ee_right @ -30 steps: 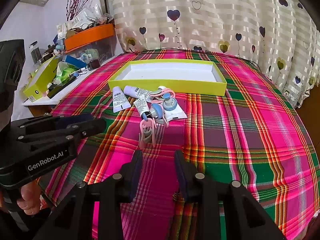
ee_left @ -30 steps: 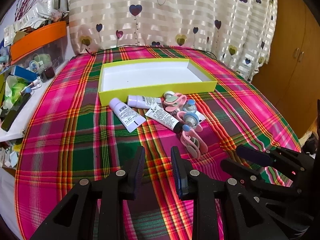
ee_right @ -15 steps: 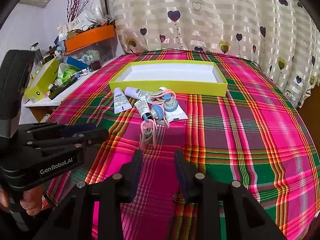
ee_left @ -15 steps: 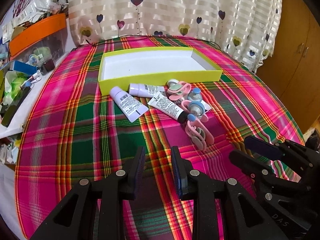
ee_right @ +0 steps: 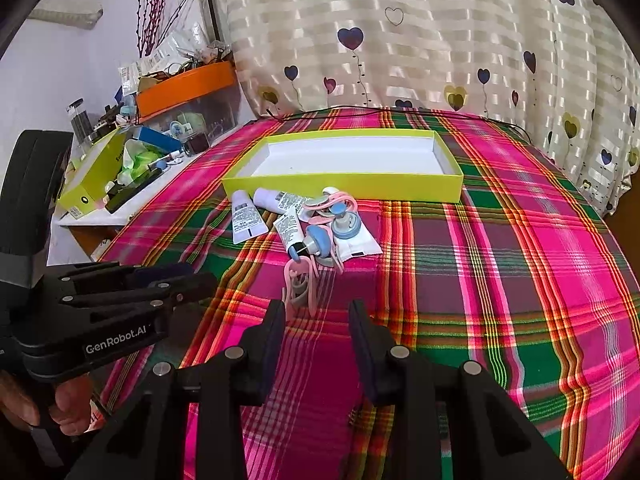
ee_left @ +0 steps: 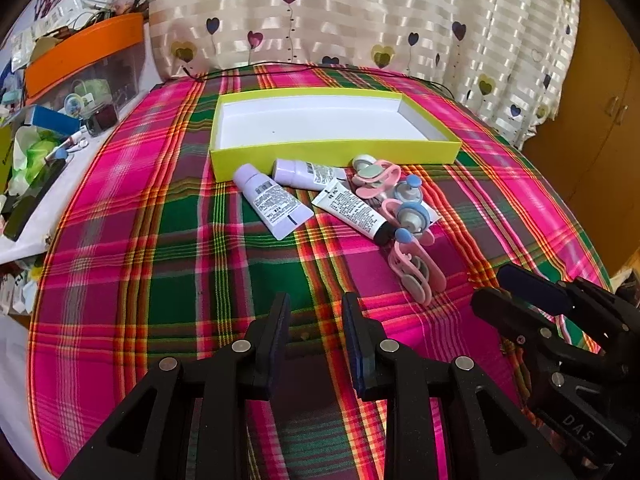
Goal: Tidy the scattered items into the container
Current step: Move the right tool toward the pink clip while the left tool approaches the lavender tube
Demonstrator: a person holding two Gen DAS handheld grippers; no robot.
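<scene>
Plaid pink-and-green tablecloth (ee_left: 168,248) lies bare along its near edge.
Tubes and pink clips (ee_left: 414,270) cluster against the shallow yellow cardboard box (ee_left: 332,154) toward the far edge; left gripper (ee_left: 314,312) and right gripper (ee_right: 318,316) hover released, nothing between.

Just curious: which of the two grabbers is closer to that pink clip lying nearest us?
Right. The right gripper has the pink clip just beyond its fingers; the left gripper sits further off to its side.

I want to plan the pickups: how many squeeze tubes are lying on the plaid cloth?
3 clearly: a lavender tube leftmost, a second lavender tube against the yellow box, and a white black-capped tube slanting toward the pink clips. A white piece under the clips may be a fourth.
</scene>
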